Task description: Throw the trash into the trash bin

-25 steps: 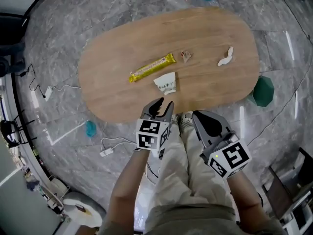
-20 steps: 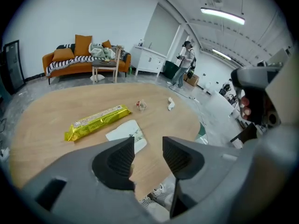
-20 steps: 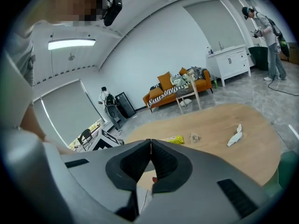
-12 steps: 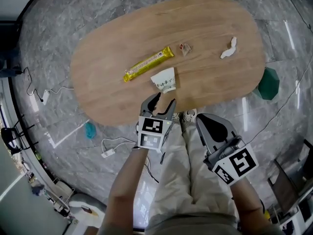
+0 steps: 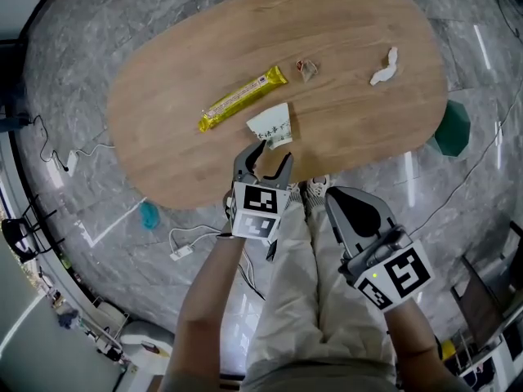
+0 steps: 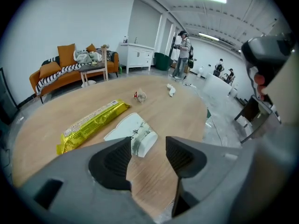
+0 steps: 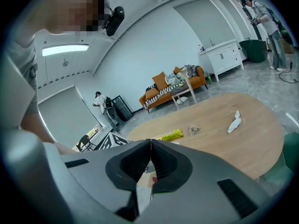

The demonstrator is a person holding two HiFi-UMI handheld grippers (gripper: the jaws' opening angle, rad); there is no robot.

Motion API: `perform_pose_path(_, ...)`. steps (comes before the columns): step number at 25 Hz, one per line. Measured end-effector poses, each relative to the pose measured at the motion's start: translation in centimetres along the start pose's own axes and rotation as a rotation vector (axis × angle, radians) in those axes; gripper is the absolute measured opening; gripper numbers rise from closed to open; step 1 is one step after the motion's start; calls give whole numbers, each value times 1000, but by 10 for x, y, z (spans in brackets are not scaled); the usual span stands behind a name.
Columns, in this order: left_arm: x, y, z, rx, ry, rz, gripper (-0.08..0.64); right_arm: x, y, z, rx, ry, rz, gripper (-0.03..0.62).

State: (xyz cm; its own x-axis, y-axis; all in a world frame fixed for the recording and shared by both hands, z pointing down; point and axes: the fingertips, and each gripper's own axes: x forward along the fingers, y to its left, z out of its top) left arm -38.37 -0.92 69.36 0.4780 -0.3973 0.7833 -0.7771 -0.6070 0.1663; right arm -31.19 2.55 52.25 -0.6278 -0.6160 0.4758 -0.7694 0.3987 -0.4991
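My left gripper dropped toward table near edge, jaws just widened, empty. Crushed paper cup just beyond tips: likely light, flimsy; pinch across rim. Right gripper clenched, empty.

Oval wooden surface; grey marble floor, white cable with plug lying on it; orange sofa; white cabinet near the sofa.

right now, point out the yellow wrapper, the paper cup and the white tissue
yellow wrapper [image 5: 242, 99]: head view, middle of the pack
paper cup [image 5: 271, 126]: head view, its flattened side
white tissue [image 5: 382, 67]: head view, its middle
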Motion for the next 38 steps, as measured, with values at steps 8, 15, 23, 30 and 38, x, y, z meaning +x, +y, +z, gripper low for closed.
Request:
perform_pose_path(8,7,5,0,72,26,-15,225,3,-2,-3,32,4,-24,9)
perform_pose_path(15,15,7,-1,131,47,-17,222,8,-6,-4,54,8,-42,9)
perform_pose_path(23,19,14,1,133,50,-12,161,14,-7,3,57,3,-55,9)
perform_pose_path(30,18,17,4,132,38,-13,101,20,-5,8,49,2,-59,9)
perform_pose_path(38,10,24,14,100,-1,-10,77,29,-1,17,39,0,-66,9)
